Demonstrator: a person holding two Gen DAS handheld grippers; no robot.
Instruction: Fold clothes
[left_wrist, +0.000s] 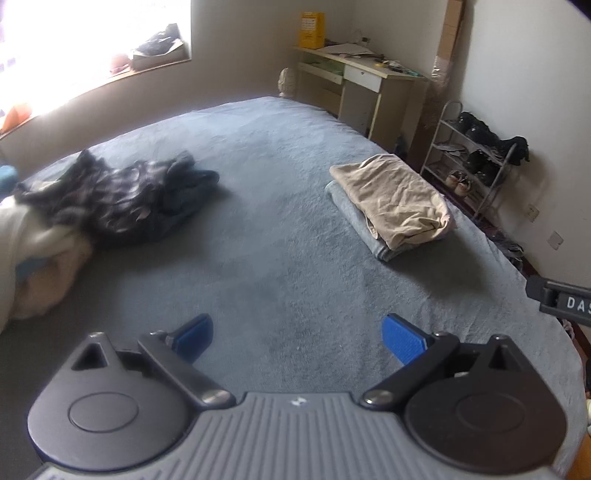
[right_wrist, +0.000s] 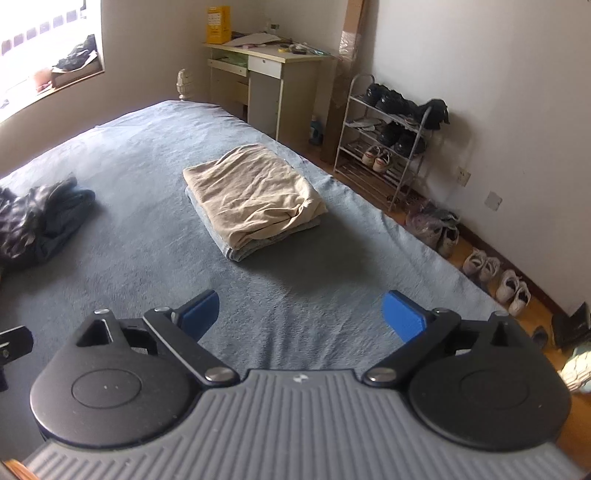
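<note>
- My left tool (left_wrist: 297, 339) and right tool (right_wrist: 301, 315) both spread wide, empty, over bed (left_wrist: 288, 206).
- Folded beige garment (right_wrist: 251, 192) stacked by bed's right edge.
- Unfolded dark clothes (left_wrist: 122, 195) at left edge.

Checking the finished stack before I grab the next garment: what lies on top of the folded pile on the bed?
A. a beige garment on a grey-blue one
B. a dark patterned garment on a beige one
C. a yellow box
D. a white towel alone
A: the folded beige garment rests on a folded grey-blue one; the dark clothes lie apart, unfolded.
</note>
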